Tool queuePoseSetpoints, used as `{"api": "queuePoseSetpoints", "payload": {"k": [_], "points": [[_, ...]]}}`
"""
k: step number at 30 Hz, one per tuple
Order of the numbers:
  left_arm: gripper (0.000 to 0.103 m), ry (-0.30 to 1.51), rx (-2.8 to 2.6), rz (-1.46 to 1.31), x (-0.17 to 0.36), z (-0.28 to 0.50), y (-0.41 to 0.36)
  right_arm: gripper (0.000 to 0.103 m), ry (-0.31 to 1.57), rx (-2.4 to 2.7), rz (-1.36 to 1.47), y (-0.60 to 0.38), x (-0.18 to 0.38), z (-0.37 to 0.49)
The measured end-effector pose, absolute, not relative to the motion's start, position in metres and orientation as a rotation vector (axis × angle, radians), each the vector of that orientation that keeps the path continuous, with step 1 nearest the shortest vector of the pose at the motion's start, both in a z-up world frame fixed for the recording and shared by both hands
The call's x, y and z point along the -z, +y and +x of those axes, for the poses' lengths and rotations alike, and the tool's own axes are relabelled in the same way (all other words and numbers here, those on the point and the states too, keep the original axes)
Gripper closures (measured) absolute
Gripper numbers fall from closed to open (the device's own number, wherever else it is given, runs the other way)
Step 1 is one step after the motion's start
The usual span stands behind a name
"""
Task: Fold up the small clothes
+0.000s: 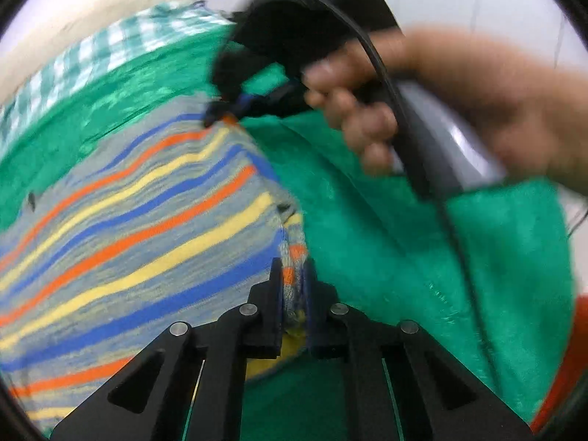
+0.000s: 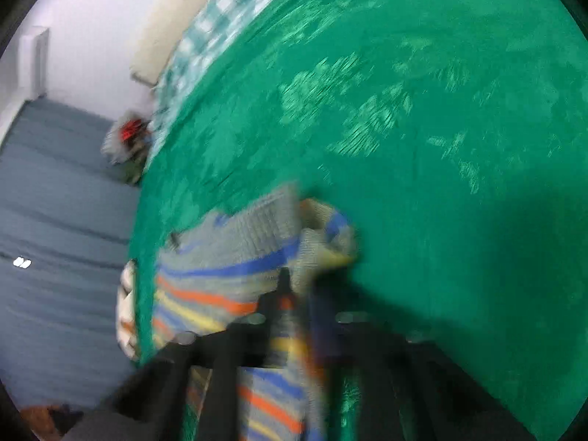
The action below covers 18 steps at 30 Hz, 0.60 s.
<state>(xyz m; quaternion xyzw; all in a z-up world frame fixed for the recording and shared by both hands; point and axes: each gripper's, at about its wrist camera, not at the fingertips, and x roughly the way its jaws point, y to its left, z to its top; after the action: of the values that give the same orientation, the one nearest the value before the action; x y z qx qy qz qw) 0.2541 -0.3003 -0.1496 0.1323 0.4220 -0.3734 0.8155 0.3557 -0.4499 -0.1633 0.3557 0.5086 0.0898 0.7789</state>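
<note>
A grey knit garment (image 1: 147,228) with blue, orange and yellow stripes is stretched over the green blanket (image 1: 367,220). My left gripper (image 1: 294,275) is shut on one bunched edge of it. In the left wrist view the right gripper (image 1: 224,115), held by a hand (image 1: 422,103), pinches the far corner of the same garment. In the right wrist view, which is blurred, the right gripper (image 2: 296,286) is shut on the striped garment (image 2: 228,279), which hangs folded over the green blanket (image 2: 404,110).
A green-and-white checked sheet (image 1: 92,58) lies at the far end of the bed by a cream headboard (image 1: 92,11). The grey-blue floor (image 2: 62,220) lies beside the bed, with a small pile of things (image 2: 128,139) on it.
</note>
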Motion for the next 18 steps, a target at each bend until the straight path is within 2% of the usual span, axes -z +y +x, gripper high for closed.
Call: {"api": "queuePoseSetpoints", "payload": {"k": [5, 9, 12, 18], "points": [[0.096, 0.896, 0.742, -0.040, 0.111, 0.277, -0.197, 0.095, 1.024, -0.239, 0.667, -0.403, 0.114, 0.362], [0.096, 0.907, 0.615, -0.257, 0.105, 0.299, -0.102, 0.095, 0.980, -0.363, 0.653, -0.339, 0.081, 0.379], [0.096, 0.937, 0.508, -0.329, 0.120, 0.309, -0.047, 0.095, 1.004, -0.431, 0.588, -0.276, 0.077, 0.403], [0.096, 0.969, 0.395, -0.379, 0.146, 0.312, 0.006, 0.095, 1.065, -0.471, 0.530, -0.179, 0.102, 0.443]]}}
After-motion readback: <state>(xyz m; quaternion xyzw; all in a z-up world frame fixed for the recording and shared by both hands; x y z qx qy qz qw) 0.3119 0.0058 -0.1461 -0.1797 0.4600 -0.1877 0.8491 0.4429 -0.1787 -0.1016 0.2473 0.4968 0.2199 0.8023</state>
